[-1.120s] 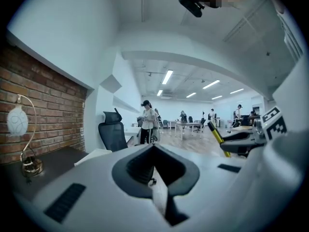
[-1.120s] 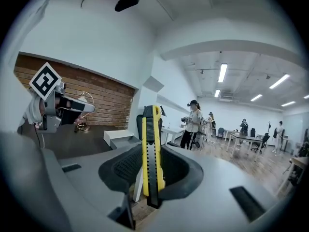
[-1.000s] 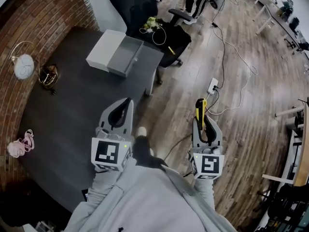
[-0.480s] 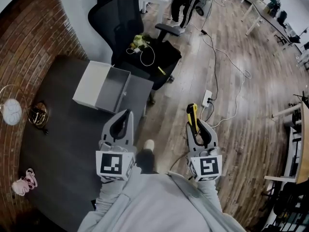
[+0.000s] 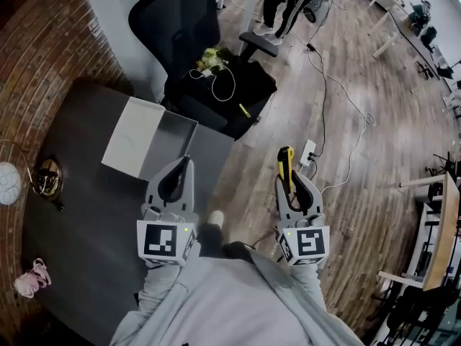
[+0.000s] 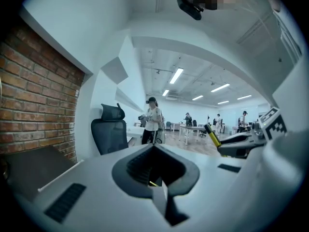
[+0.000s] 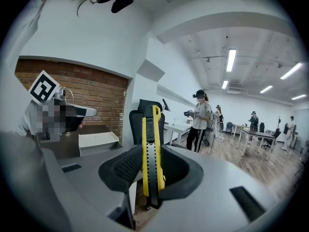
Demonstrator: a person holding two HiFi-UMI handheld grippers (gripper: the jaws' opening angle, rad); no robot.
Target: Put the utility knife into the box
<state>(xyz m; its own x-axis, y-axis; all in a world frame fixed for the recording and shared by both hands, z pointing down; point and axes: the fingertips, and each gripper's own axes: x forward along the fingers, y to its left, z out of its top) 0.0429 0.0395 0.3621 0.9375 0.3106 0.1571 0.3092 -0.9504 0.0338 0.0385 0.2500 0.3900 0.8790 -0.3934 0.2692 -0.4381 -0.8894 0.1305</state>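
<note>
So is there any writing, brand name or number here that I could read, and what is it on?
No readable words or numbers anywhere in these views.
On the left marker cube and the right marker cube: only black-and-white square patterns, no letters.
On the utility knife: no legible brand or print.
On the box: plain, no label visible.

Box [image 5: 137,140] nearer left gripper [image 5: 184,165]
</note>
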